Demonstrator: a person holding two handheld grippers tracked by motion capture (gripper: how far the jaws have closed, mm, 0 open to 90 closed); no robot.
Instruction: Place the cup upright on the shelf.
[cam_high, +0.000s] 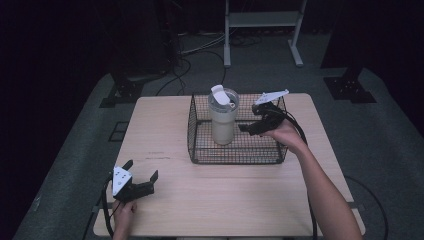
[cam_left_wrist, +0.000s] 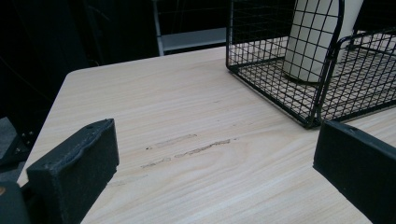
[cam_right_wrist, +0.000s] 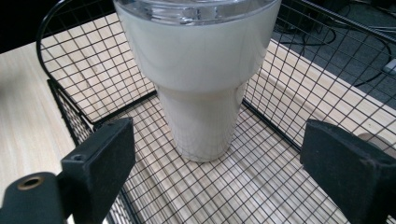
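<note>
— Nearest? Left gripper (cam_high: 141, 176), jaws spread, empty, over bare table (cam_high: 210, 200).
— Right gripper (cam_high: 252, 120)? Released too, facing one tumbler (cam_high: 223, 116), upright in one wire basket (cam_high: 235, 155), lid up.

Dim overall: the counter (cam_high: 210, 195) is softly lit from above with faint shadows, its surroundings nearly black. Near jaws blur slightly in both gripper views.

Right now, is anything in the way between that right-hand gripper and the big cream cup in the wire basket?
Nothing visible is. The right gripper is already over the wire basket, inside its rim, with its jaws open toward the cream tumbler. In the right gripper view, only bare basket floor lies between the jaws and the tumbler, which stands upright and untouched.
</note>
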